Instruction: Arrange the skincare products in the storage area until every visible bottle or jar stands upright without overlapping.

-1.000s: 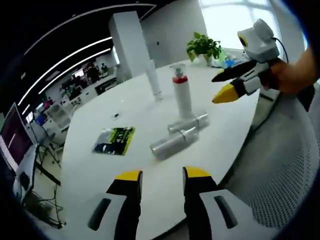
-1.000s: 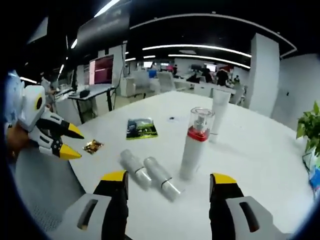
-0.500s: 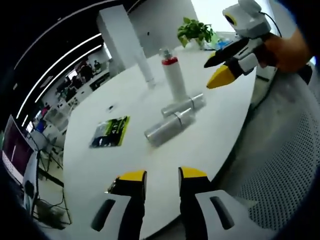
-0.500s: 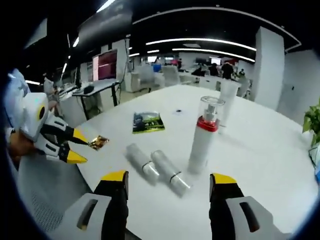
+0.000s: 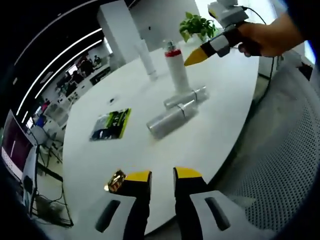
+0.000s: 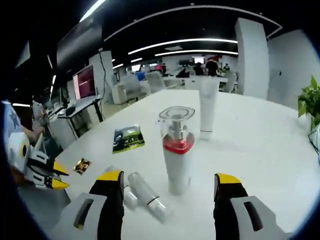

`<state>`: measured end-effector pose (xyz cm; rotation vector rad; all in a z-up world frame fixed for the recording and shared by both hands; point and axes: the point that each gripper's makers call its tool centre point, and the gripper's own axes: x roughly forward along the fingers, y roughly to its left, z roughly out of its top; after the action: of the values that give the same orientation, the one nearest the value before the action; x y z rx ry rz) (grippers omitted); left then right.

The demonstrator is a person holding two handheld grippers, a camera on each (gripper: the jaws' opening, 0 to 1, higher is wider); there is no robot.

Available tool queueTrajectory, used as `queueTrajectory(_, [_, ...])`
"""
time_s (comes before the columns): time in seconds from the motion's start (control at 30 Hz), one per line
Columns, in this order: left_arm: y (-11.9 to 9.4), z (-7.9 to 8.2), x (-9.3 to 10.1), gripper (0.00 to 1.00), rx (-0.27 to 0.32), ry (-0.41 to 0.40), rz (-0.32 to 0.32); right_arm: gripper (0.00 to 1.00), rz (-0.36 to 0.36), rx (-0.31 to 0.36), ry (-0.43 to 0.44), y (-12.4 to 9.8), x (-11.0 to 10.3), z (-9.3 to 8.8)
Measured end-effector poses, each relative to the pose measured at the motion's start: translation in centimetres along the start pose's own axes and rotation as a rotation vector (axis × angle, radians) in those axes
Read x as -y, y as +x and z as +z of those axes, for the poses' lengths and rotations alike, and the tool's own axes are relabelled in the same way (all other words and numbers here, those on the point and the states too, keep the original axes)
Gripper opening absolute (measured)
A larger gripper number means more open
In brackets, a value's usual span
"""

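Centrally on a round white desk point(image 5: 215, 125), a tall white pump bottle with a red collar and clear cap point(image 6: 177, 150) stands upright, framed between the yellow-tipped jaws of the right gripper point(image 6: 170, 182), which are spread wide apart and grip nothing. Just beside the bottle's base, toward the left jaw in the right gripper view, two silvery cylindrical bottles point(image 6: 142, 194) lie on their sides, side by side and touching or nearly so. Beyond the pump bottle, well apart from it, a white tube point(image 6: 207, 107) stands upright on its cap end.

From the left gripper view, the same lying silvery pair sits ahead of the left gripper point(image 5: 162, 177), whose jaws stand close together with a narrow gap between them and hold nothing. The pump bottle point(image 5: 176, 67) rises behind the silvery bottles point(image 5: 177, 110), with the white tube point(image 5: 147, 60) farther back. A flat green-and-black sachet point(image 5: 111, 125) lies on the desk off to the left of the bottles, and a small crinkled gold-foil packet point(image 5: 115, 181) rests near the desk edge, just beside the left jaw. The right gripper point(image 5: 200, 54), held in a person's hand point(image 5: 267, 37), hovers above the pump bottle. A potted green plant point(image 5: 200, 27) stands at the far edge.
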<state>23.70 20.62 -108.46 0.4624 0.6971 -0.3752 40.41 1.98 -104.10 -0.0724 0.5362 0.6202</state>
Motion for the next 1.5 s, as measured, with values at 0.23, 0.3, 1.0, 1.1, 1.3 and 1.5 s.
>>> queueTrajectory(0.23, [0.0, -0.1, 0.1, 0.04, 0.0, -0.017, -0.009, 0.72, 0.03, -0.014, 0.005, 2.7, 1.5, 2.0])
queueTrajectory(0.3, [0.0, -0.1, 0.0, 0.04, -0.003, -0.011, -0.006, 0.71, 0.046, -0.027, -0.001, 3.3, 1.4, 1.9])
queueTrajectory(1.0, [-0.1, 0.2, -0.1, 0.0, 0.024, -0.016, -0.007, 0.35, 0.079, -0.086, -0.102, 4.9, 0.4, 0.3])
queueTrajectory(1.1, [-0.1, -0.1, 0.1, 0.0, 0.012, -0.008, -0.017, 0.33, 0.066, -0.106, -0.182, 5.1, 0.4, 0.0])
queueTrajectory(1.3, [-0.1, -0.1, 0.0, 0.0, 0.01, -0.011, -0.016, 0.31, 0.049, -0.102, -0.169, 5.2, 0.6, 0.1])
queueTrajectory(1.5, [0.0, -0.4, 0.2, 0.0, -0.001, -0.001, -0.024, 0.29, 0.065, -0.11, -0.175, 5.2, 0.6, 0.1])
